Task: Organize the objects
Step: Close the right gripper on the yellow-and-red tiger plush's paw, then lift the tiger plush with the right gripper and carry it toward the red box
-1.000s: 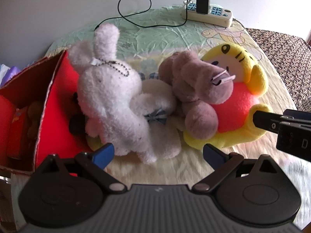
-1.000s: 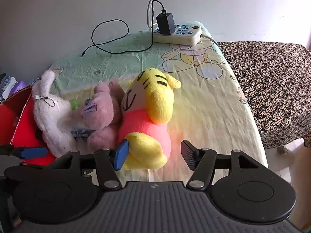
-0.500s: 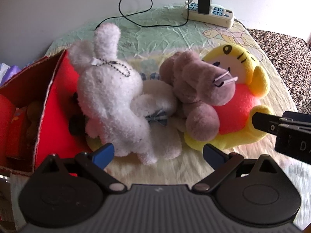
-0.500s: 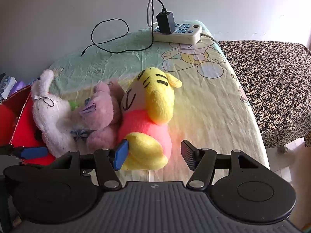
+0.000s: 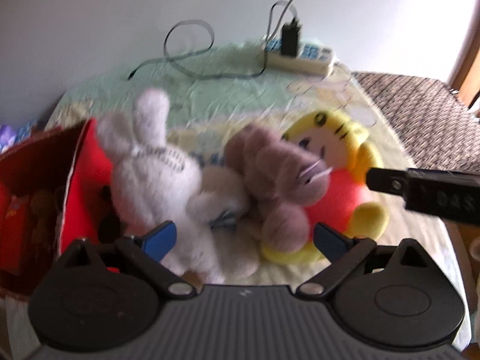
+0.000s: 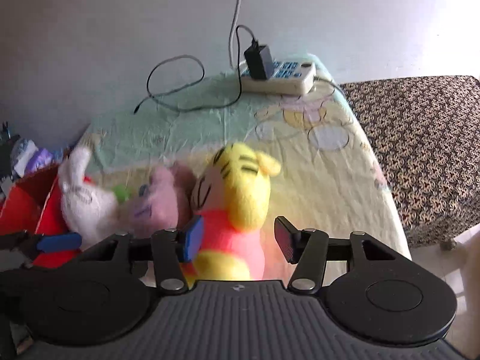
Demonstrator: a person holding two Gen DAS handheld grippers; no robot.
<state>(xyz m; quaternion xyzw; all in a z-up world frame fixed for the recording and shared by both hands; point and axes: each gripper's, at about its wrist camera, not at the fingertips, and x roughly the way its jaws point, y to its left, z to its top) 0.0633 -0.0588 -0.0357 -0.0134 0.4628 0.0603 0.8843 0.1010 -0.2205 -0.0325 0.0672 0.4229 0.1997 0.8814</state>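
Observation:
Three plush toys lie together on the table: a white rabbit (image 5: 156,177) (image 6: 81,201), a mauve plush (image 5: 279,177) (image 6: 159,201) and a yellow tiger in a pink-red shirt (image 5: 339,162) (image 6: 237,198). My left gripper (image 5: 244,237) is open, its blue pads either side of the rabbit's lower body and the mauve plush. My right gripper (image 6: 238,238) is open around the tiger's body; it also shows in the left wrist view (image 5: 420,189). A red cardboard box (image 5: 36,198) (image 6: 27,207) stands open at the left, against the rabbit.
A white power strip (image 5: 300,57) (image 6: 279,75) with a black charger and a looped black cable (image 6: 177,90) lies at the table's far edge by the wall. A patterned brown surface (image 6: 426,150) adjoins the table's right side.
Both grippers have moved forward and lower toward the toys. The right gripper's jaws now straddle the tiger's body. Both stay open.

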